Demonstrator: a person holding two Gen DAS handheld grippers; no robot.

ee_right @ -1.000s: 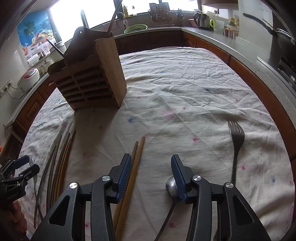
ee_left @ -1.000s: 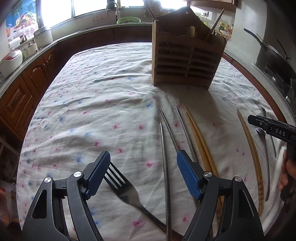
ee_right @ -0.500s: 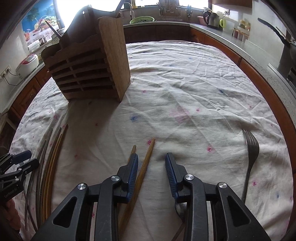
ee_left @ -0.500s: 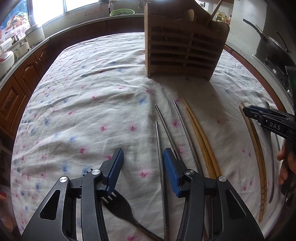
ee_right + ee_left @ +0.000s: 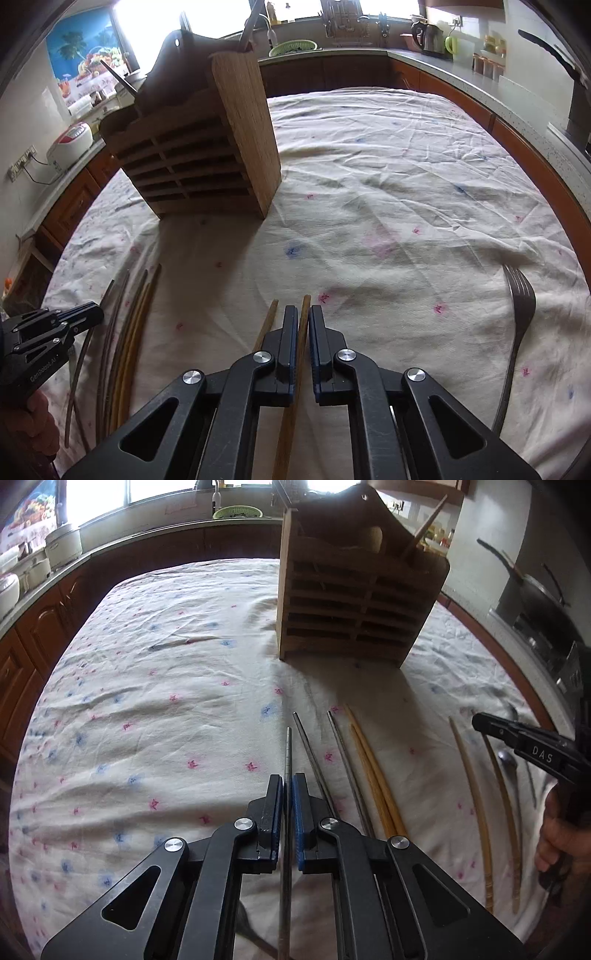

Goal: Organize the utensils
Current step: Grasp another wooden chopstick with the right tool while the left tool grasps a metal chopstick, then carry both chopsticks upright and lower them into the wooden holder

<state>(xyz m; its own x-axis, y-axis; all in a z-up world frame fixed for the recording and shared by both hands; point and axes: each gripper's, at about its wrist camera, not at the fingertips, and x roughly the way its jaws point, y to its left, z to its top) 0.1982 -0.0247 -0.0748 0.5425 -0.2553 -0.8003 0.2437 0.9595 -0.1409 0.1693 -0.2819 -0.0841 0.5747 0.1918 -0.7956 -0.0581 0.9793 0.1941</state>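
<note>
Both claws have just closed: left claw (image 5: pixel 287 786) pinching a steel chopstick (image 5: pixel 288 753), right claw (image 5: pixel 303 317) a wooden chopstick (image 5: pixel 305 308), likely bound for the wooden holder (image 5: pixel 354 602).

- The left gripper (image 5: pixel 287 788) points forward and down toward the table, near its near edge; its jaws have just been closing and now pinch a metal chopstick (image 5: pixel 288 753) between the blue pads.
- The right gripper (image 5: pixel 303 321) is angled down the same way, near the near edge; its jaws have just been closing and now clamp a wooden chopstick (image 5: pixel 305 314).
- In the left wrist view a hand (image 5: pixel 559 840) wraps the right gripper's handle at the right edge.
- In the right wrist view a hand (image 5: pixel 35 424) grips the left gripper's handle at the lower left.
</note>
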